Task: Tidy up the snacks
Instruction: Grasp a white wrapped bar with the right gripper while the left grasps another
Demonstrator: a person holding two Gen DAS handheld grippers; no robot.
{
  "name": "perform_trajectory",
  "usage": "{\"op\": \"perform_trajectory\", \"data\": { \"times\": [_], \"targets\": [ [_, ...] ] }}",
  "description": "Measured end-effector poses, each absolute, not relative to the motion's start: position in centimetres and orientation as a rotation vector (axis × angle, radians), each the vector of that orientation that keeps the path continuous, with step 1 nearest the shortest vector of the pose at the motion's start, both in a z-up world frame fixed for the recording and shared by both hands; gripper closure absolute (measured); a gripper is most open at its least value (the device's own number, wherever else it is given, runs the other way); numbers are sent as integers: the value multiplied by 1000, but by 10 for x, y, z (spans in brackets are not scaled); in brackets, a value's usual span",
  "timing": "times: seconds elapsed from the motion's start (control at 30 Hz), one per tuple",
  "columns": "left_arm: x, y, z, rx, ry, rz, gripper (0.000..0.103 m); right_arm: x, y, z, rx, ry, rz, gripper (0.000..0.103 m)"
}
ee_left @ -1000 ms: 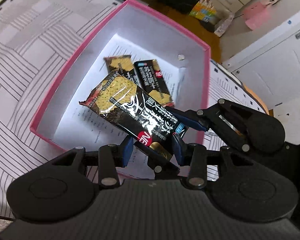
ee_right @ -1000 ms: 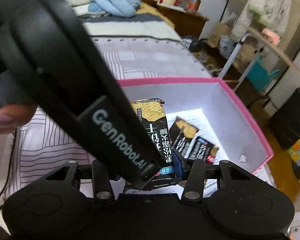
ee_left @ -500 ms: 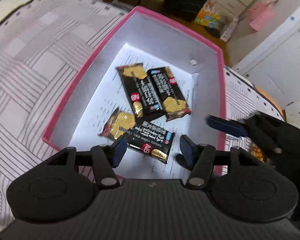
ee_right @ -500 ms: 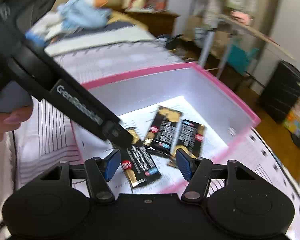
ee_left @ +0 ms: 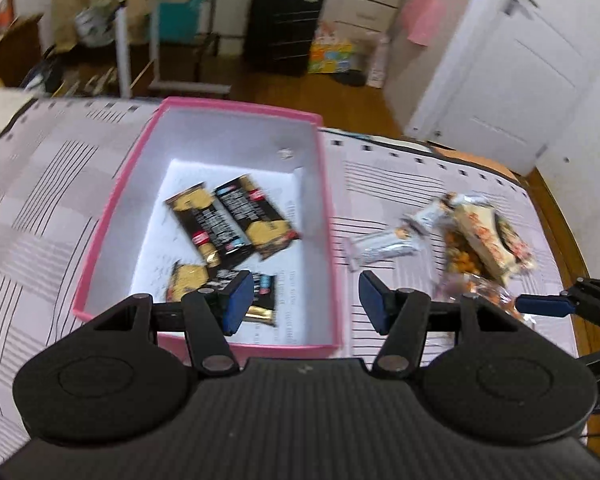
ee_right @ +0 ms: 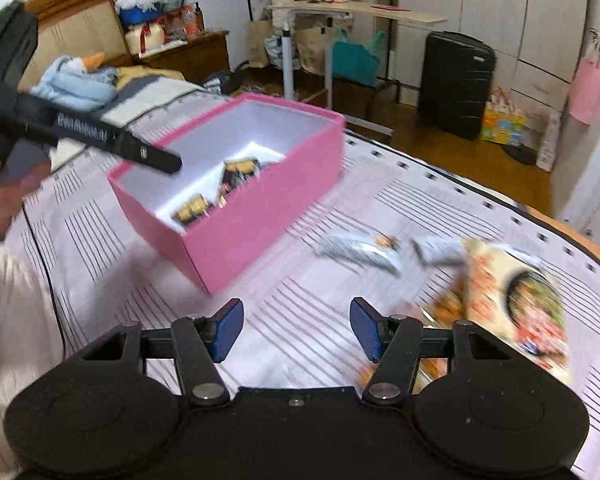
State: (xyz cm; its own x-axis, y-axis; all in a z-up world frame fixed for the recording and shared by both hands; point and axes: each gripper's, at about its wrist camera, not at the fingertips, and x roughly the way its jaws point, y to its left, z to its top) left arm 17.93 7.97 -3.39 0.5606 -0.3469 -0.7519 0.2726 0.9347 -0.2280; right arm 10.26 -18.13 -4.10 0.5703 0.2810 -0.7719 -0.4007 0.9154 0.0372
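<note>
Pink box [ee_left: 332, 240] left of centre on the striped surface [ee_left: 40, 208], 3 black-and-gold cracker packs [ee_left: 236, 220] already lying on its floor. Left claw [ee_left: 300, 300] spread wide and empty, poised over the box's near right corner. Right of the box, loose on the surface near its right edge: a silver bar [ee_left: 380, 246], long axis running roughly left–right, then a heap of cream and orange packets [ee_left: 484, 240] just beyond it. Right claw [ee_right: 296, 328] also gaping, holding nothing, with the heap close off its right finger and the silver bar [ee_right: 360, 250] ahead and slightly right — so, by judgement, the nearer of the 2 for the next pick.

Left wrist view: looks down into the box, all 3 packs countable, the right claw's blue tip at the far right edge. Right wrist view: shows the box's outer pink wall [ee_right: 260, 224], only 2 packs in part, but the big cream packet [ee_right: 516, 300] nearest, though blurred.
</note>
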Motion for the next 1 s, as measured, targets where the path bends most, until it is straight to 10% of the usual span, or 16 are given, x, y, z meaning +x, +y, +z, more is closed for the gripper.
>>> {"op": "perform_trajectory", "data": {
  "times": [1.0],
  "targets": [
    [206, -113, -133, 482, 771, -555, 45, 92, -186, -157, -545, 827, 770, 57]
  ]
}}
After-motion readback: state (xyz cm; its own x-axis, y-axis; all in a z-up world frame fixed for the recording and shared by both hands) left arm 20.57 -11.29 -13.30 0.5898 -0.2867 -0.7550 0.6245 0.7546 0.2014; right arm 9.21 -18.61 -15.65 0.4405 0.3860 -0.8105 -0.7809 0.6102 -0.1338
